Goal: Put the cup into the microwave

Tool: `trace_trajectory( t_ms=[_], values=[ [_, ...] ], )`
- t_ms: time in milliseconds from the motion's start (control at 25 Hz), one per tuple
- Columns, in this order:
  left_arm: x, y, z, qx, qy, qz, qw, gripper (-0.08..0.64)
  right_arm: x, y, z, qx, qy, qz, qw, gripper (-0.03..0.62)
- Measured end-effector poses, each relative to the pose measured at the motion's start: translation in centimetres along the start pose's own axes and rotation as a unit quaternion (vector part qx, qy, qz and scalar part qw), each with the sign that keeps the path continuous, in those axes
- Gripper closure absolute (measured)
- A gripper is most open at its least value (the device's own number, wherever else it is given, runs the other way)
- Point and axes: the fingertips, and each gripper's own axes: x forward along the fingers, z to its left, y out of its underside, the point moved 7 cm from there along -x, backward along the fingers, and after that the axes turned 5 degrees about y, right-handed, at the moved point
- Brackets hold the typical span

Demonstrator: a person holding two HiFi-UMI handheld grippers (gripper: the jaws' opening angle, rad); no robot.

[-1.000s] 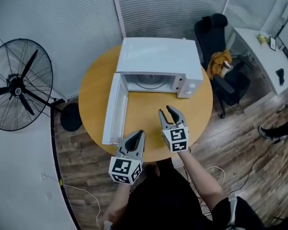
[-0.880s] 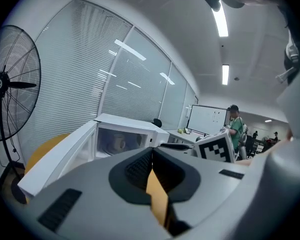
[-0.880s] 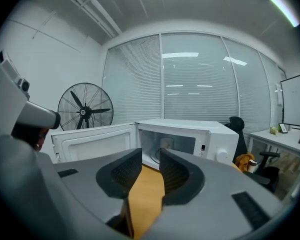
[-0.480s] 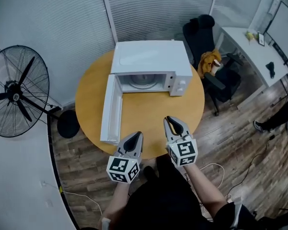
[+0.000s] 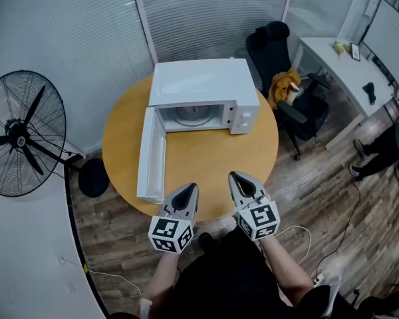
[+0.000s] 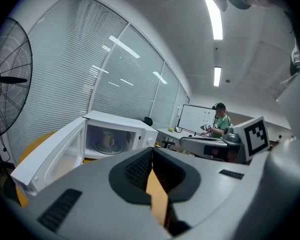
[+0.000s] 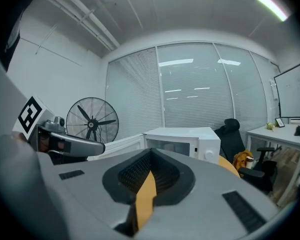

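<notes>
The cup [image 6: 108, 139] is pale and stands upright on the turntable inside the white microwave [image 5: 199, 82], whose door [image 5: 149, 155] hangs open. From your left gripper [image 5: 188, 190] it lies at 11 o'clock, well apart. Your left gripper and right gripper [image 5: 241, 178] both have their jaws pressed together, holding nothing.

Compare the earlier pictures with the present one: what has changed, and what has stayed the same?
The right gripper drew back from over the round table toward the person and shut its jaws on nothing. The left gripper stayed by the table's near edge, shut and empty. The microwave still has its door open, with the cup inside.
</notes>
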Motion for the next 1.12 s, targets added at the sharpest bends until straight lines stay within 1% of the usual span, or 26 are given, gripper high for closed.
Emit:
trace_trajectory(
  t_ms=[200,480,840,1120],
  values=[
    [-0.3,-0.1,0.1,0.000,-0.009,-0.002,1.0000,0.561,-0.9,-0.3,0.5,-0.002,-0.017,0.000,1.000,0.583],
    [-0.5,-0.4,0.0,-0.002,-0.015,-0.008,0.9998,0.561,-1.7,-0.4,0.7,-0.020,-0.024,0.006,1.000,0.583],
    [-0.8,-0.5,-0.3,0.007,-0.012,-0.006,0.9999,0.561,-1.8,-0.2,0.7,0.000,-0.022,0.001,1.000,0.583],
    [-1.0,-0.3,-0.2,0.008,-0.014,-0.003,0.9999,0.561,-1.8,-0.1,0.8,-0.001,-0.020,0.003,1.000,0.583]
  ],
)
